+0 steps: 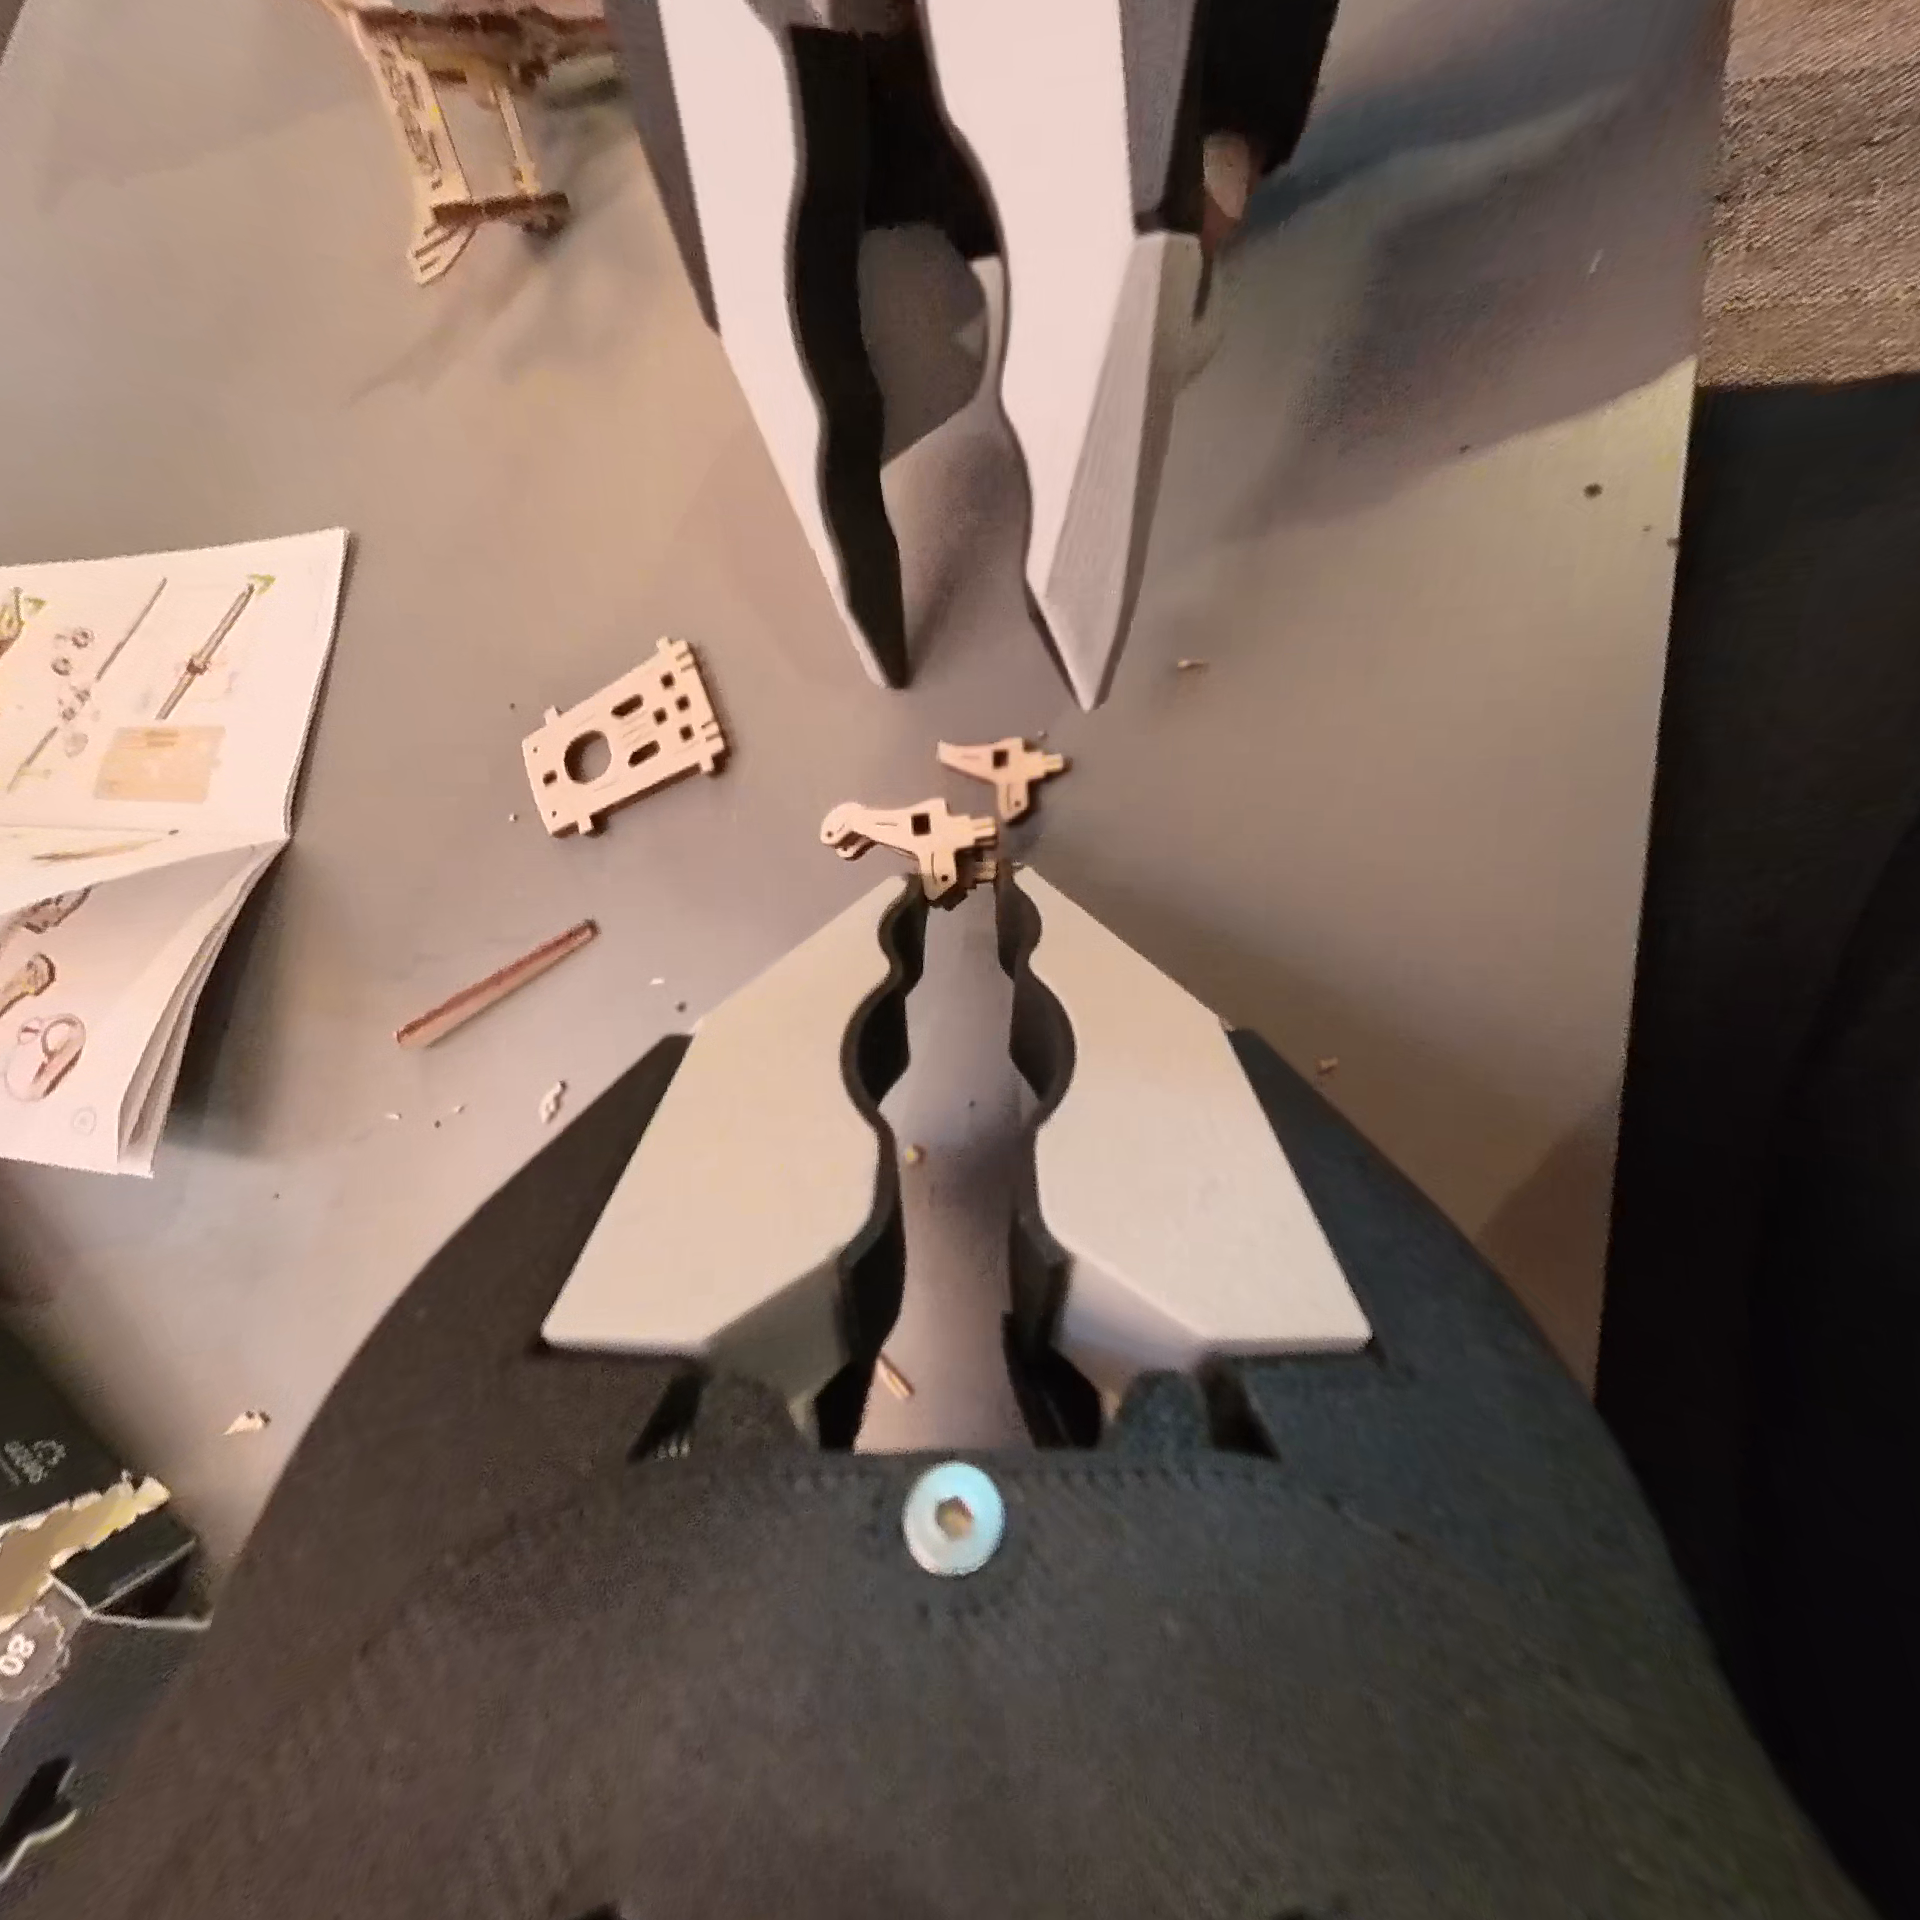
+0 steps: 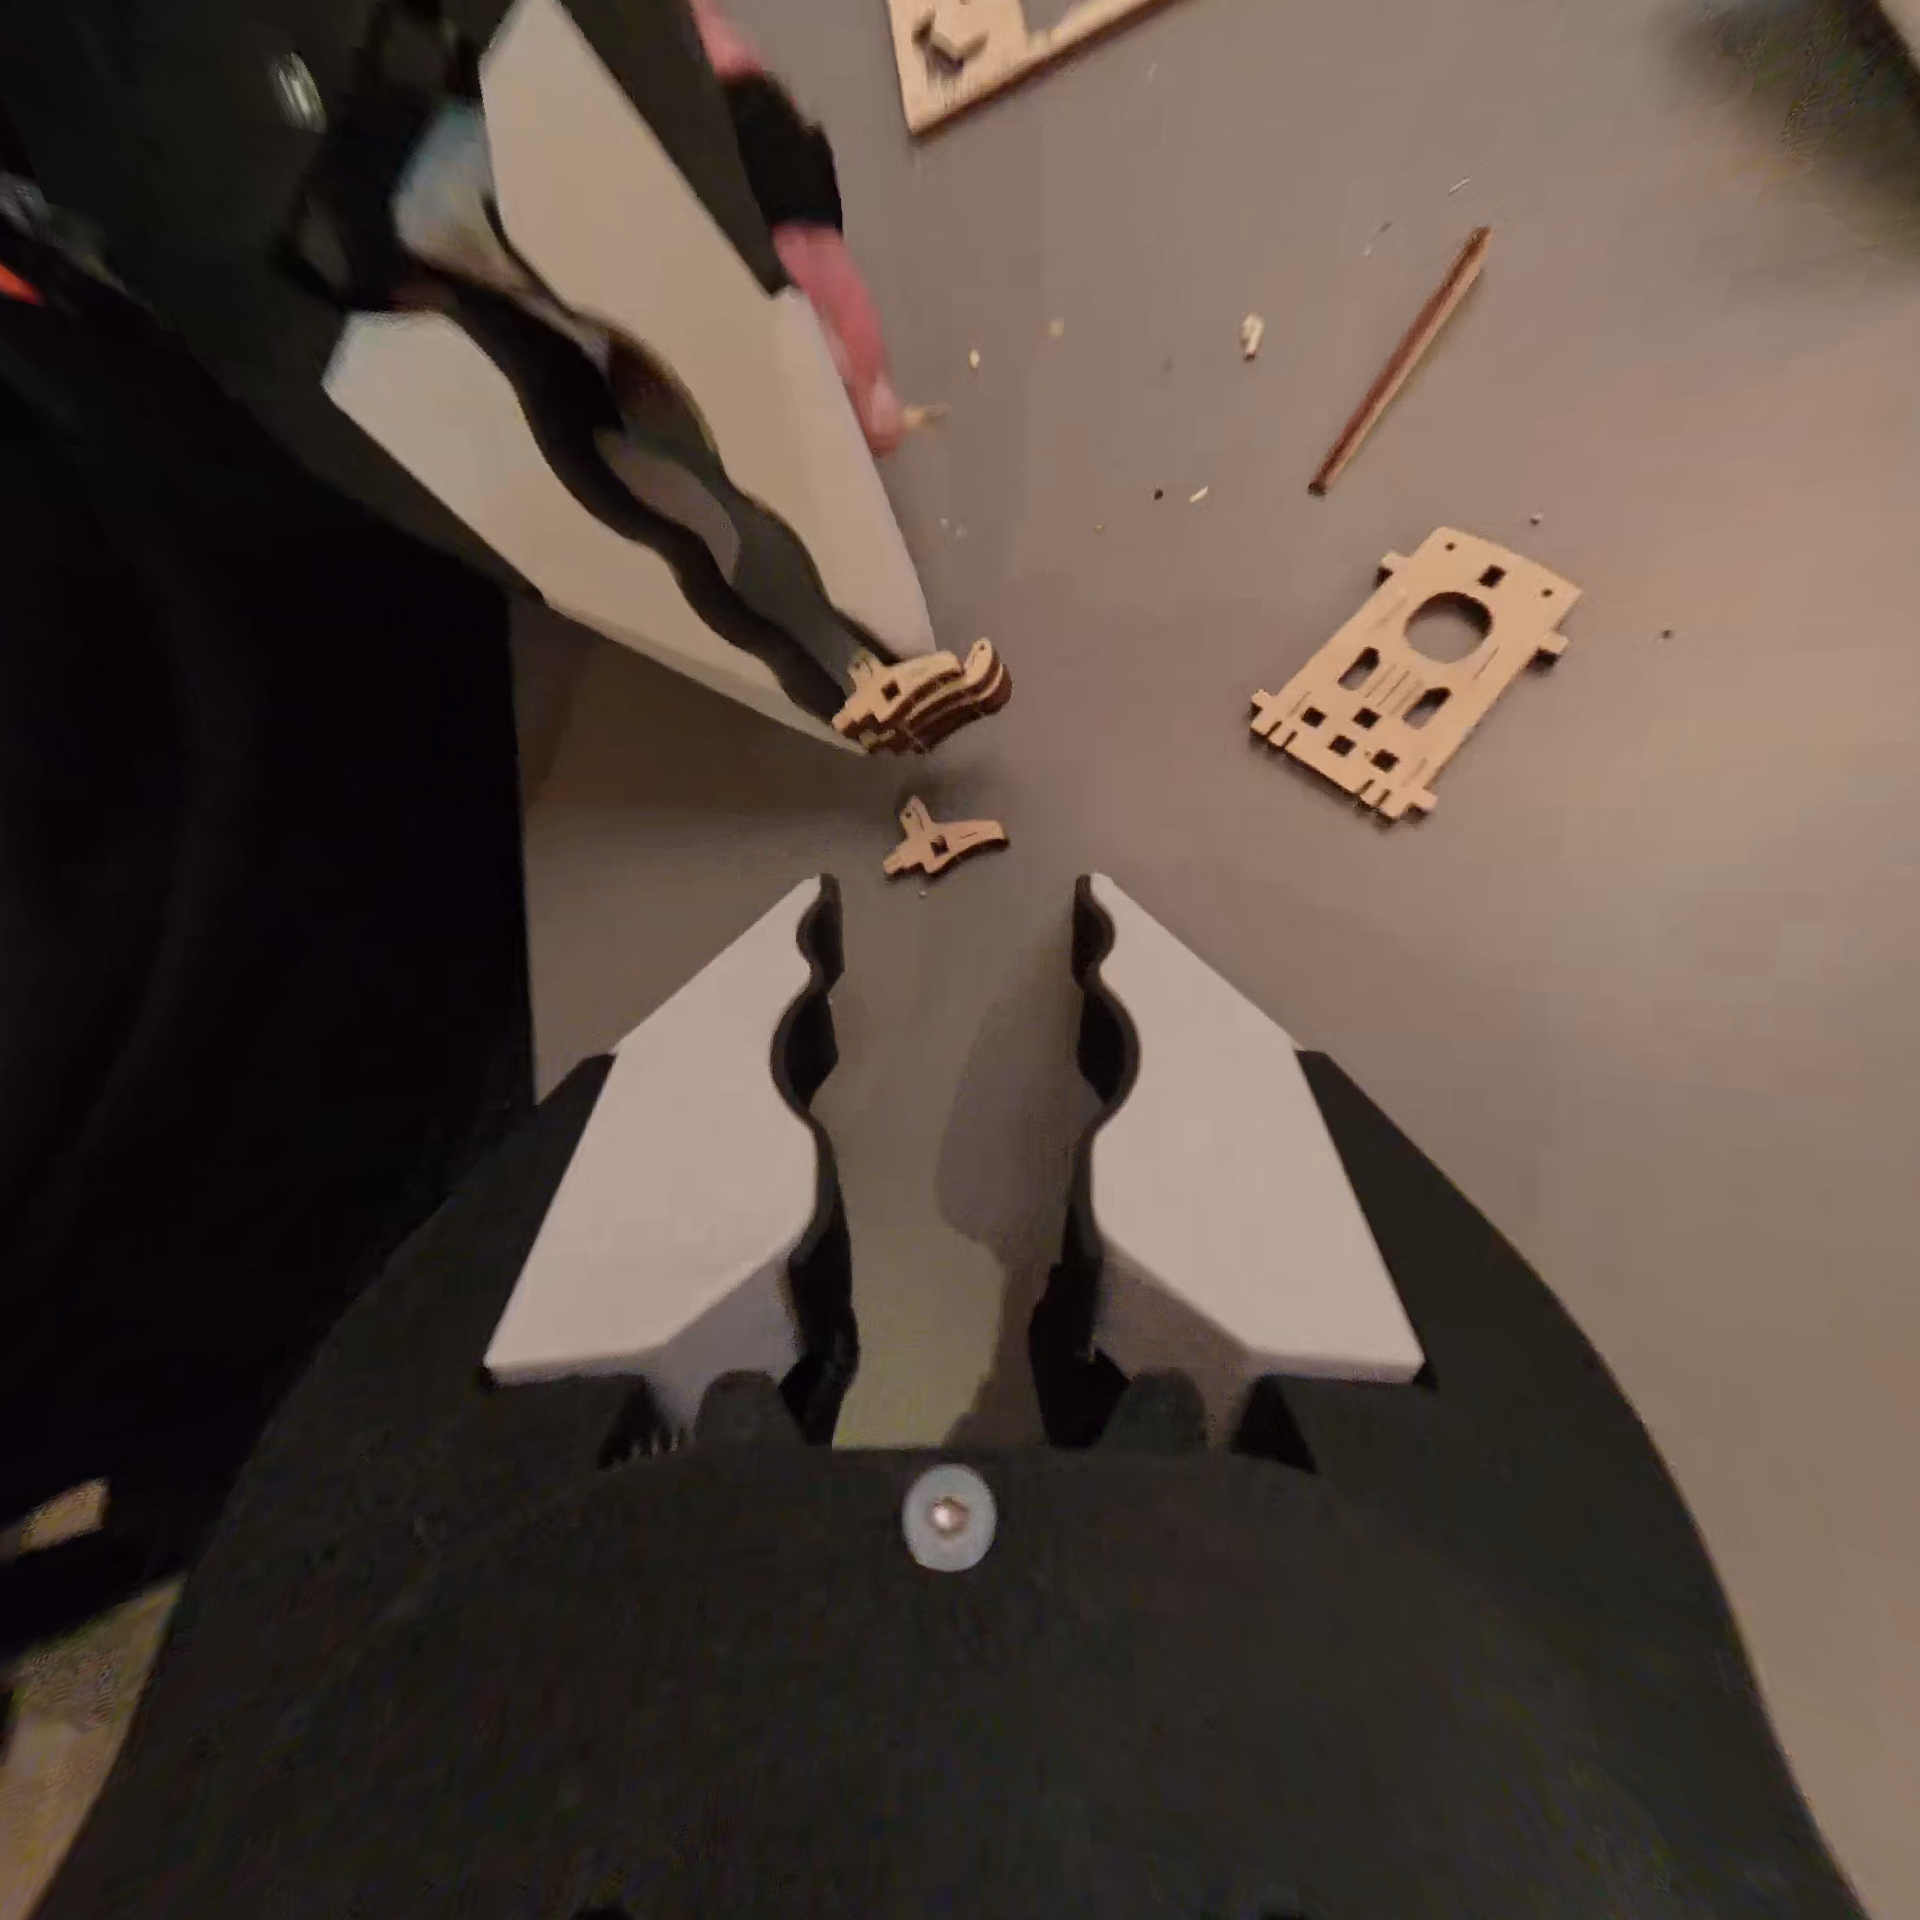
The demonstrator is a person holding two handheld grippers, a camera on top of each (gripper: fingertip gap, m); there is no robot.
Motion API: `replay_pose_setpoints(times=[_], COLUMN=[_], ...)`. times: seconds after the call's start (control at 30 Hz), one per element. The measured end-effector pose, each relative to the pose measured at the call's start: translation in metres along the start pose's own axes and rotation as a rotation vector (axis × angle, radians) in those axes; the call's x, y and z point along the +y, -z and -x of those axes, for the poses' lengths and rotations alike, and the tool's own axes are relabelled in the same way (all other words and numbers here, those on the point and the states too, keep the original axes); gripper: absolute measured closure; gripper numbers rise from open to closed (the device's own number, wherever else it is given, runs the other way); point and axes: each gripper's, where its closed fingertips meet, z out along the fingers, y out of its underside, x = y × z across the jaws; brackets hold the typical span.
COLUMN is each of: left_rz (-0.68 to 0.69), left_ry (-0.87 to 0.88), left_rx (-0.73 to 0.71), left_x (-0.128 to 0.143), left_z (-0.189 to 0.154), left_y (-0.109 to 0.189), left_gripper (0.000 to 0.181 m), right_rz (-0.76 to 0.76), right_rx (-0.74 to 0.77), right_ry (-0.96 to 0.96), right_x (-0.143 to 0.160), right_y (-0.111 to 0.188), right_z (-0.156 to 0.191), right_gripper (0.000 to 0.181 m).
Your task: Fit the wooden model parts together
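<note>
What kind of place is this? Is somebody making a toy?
Probably a hobby table for building a wooden model kit: an open instruction booklet, loose laser-cut wooden parts, and a half-built model on the grey table.

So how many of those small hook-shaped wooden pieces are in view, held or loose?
2 groups: a stack pinched in the left gripper, seemingly several layers, exact number unclear; and one loose piece flat on the table, just ahead of the open right gripper.

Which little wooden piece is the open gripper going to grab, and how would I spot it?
Probably this one. On the grey table, look just past the open right gripper. There lies a small flat pale wooden piece with a curved arm and a square hole. It lies alone and single-layered, unlike the thicker stacked wooden piece pinched in the left gripper, and it is far smaller than the rectangular wooden plate with a round hole.
</note>
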Motion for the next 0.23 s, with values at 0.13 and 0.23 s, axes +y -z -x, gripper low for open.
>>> replay_pose_setpoints(times=[0.13,0.23], left_rz=[0.02,0.02], left_ry=[0.025,0.053], left_rx=[0.024,0.045], left_x=[0.008,0.012], left_z=[-0.002,-0.003], left_y=[0.0,0.0], left_gripper=[0.17,0.17], right_rz=[0.079,0.113], right_rx=[0.022,0.008], right_ry=[0.159,0.21], right_x=[-0.003,-0.004], right_y=[-0.013,-0.02], right_z=[0.001,0.003], right_gripper=[0.142,0.154])
